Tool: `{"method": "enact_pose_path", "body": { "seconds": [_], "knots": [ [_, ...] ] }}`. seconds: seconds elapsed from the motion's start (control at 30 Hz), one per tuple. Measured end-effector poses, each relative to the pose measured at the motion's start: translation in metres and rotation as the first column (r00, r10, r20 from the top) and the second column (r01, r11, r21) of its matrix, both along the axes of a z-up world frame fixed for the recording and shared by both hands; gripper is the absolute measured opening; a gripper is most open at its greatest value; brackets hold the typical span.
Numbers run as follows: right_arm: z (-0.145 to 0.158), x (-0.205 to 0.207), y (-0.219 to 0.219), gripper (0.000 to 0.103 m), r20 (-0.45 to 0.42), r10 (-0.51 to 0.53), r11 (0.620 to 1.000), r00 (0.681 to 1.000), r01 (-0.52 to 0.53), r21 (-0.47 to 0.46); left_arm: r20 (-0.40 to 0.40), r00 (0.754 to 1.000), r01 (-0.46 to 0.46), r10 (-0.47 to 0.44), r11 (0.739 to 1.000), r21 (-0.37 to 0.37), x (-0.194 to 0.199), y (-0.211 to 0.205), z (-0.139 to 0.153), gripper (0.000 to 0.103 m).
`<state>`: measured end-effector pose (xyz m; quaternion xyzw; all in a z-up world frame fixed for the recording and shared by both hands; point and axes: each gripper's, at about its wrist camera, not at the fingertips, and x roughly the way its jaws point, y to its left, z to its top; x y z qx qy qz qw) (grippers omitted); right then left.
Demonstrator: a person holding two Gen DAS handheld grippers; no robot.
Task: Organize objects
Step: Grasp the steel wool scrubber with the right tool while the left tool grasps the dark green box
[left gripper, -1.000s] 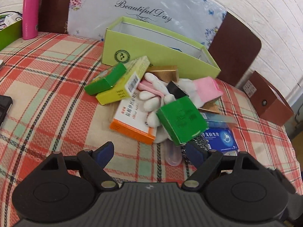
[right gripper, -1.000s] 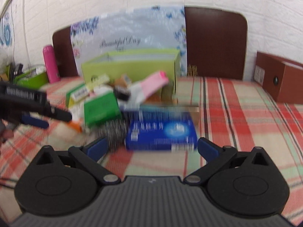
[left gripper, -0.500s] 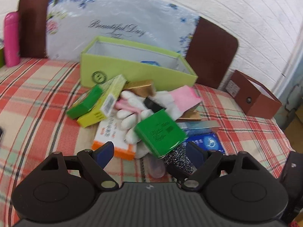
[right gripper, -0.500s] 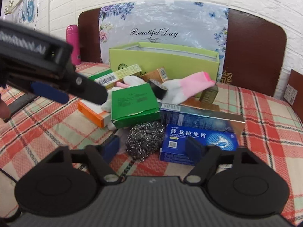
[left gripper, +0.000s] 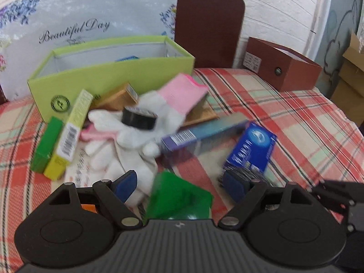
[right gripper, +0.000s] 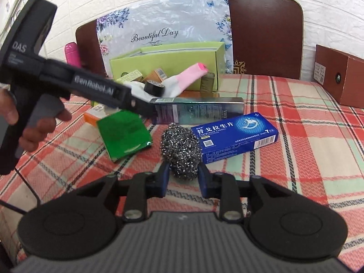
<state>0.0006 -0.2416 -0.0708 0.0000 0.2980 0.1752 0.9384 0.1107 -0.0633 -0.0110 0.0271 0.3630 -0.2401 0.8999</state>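
Right hand-held gripper [right gripper: 183,177] pinches steel wool [right gripper: 180,150]; left [left gripper: 179,184] spread, hovering level.

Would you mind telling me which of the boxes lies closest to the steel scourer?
The blue box: it touches the steel scourer's right side, while the green box lies apart on its left.

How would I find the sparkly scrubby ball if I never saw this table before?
Start at the big light-green box at the back of the checked tablecloth, then come forward past the pile of packets. The scrubby ball sits at the front, between the flat green packet and the blue box, right at the right tongs. It alone is round, silvery and wiry.
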Motion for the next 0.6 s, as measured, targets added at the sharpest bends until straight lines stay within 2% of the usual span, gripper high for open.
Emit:
{"method": "enact_pose_path", "body": {
  "seconds": [0.07, 0.17, 0.33, 0.4, 0.43, 0.6],
  "knots": [
    [0.000, 0.000, 0.004, 0.048, 0.012, 0.009, 1.000, 1.000, -0.009, -0.017, 0.003, 1.000, 0.026, -0.026, 1.000, -0.013, -0.013, 0.004, -0.002, 0.086],
    [0.000, 0.003, 0.013, 0.052, 0.038, 0.027, 0.998, 0.999, -0.025, -0.054, 0.004, 0.999, 0.035, -0.035, 0.999, -0.025, -0.024, 0.010, -0.007, 0.086],
    [-0.002, 0.015, 0.024, 0.053, 0.067, 0.040, 0.996, 0.997, -0.034, -0.086, -0.052, 0.999, -0.018, 0.017, 0.999, -0.029, -0.017, 0.014, -0.018, 0.086],
    [-0.004, 0.020, 0.023, 0.036, 0.057, 0.033, 0.997, 0.998, -0.028, -0.073, -0.057, 0.998, -0.025, 0.023, 0.999, -0.036, -0.017, 0.013, -0.018, 0.086],
    [-0.003, 0.021, 0.022, 0.033, 0.049, 0.025, 0.998, 0.998, -0.021, -0.065, -0.050, 0.998, -0.026, 0.025, 0.999, -0.027, -0.018, 0.012, -0.017, 0.086],
    [0.001, 0.011, -0.003, 0.032, 0.002, 0.008, 1.000, 1.000, -0.008, -0.002, 0.001, 1.000, -0.024, 0.024, 1.000, -0.013, -0.021, 0.008, -0.010, 0.086]
  ]
}}
